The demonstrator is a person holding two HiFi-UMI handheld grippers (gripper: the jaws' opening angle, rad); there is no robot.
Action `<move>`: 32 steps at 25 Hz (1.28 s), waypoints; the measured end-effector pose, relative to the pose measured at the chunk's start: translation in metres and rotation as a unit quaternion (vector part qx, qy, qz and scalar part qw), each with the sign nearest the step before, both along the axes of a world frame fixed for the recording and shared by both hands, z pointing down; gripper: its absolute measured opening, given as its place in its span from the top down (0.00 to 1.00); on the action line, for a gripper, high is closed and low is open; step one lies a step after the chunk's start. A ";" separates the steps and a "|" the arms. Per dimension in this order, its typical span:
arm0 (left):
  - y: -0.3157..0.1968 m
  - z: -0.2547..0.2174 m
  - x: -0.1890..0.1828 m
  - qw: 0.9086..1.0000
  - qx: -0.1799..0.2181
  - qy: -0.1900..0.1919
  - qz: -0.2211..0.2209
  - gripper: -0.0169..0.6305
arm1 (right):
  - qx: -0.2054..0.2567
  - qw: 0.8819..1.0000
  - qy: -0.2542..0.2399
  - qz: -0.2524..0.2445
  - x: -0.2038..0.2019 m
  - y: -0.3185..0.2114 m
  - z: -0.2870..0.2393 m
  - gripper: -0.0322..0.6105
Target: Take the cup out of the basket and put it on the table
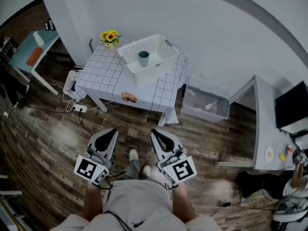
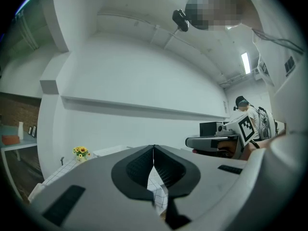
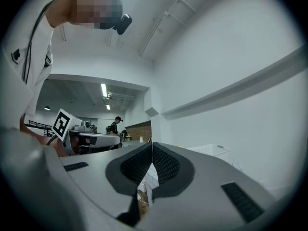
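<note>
Cup [image 1: 144,57] – small, blue-grey – stands upright inside the white basket [image 1: 155,73], roughly mid-basket, not yet lifted out. Basket sits on the far right part of the table [image 1: 103,72], which wears a white grid-pattern cloth. At the table's back left corner, a bunch of yellow flowers [image 1: 110,36]. Near the front edge lies a small orange-ish item, too small to tell what it is.

Head view: the person stands well back from the table, wood floor [image 1: 57,138] between them, shoes [image 1: 133,154] visible below. Both tools are held out in front, side by side, pointing twd the table.

Left gripper [image 1: 110,131] – jaws pressed together, nothing between them; its own view confirms it, w/ the black pads meeting in a thin line and only grid cloth showing beyond. That view also catches the flowers at lower left and the other tool off to the right.

Right gripper [image 1: 155,132] – also closed and empty, pads touching tip to tip in its own view. Basket rim shows at that view's right, well apart from the jaws.

Elsewhere: a clear plastic bin [image 1: 204,105] on the floor just beside the table's right end, and a power strip [image 1: 79,108] w/ cables near the table's left legs.
</note>
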State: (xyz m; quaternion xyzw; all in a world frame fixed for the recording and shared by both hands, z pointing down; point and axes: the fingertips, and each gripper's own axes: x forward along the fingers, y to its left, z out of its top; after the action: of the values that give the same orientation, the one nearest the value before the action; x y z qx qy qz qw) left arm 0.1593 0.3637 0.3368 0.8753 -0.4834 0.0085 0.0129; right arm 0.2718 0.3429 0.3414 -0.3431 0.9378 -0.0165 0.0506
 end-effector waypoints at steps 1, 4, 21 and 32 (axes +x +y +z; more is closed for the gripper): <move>-0.004 0.001 0.000 1.000 0.000 -0.001 0.001 0.96 | 0.000 1.000 0.001 0.001 -0.001 -0.004 0.001 0.93; -0.016 0.006 -0.004 1.000 0.000 -0.003 0.004 0.96 | 0.001 1.000 0.009 0.003 -0.005 -0.018 0.005 0.93; -0.108 0.017 -0.036 0.999 -0.009 0.004 0.032 0.96 | -0.014 0.999 0.033 0.030 -0.038 -0.104 0.018 0.93; -0.164 0.016 -0.063 0.999 -0.010 0.005 0.051 0.96 | -0.011 0.998 0.038 0.048 -0.065 -0.158 0.016 0.93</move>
State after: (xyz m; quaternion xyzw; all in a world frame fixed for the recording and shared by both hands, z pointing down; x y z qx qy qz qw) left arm 0.0960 0.2001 0.3525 0.8987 -0.4378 0.0096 0.0234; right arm 0.2067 0.1853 0.3578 -0.3887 0.9212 -0.0112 0.0124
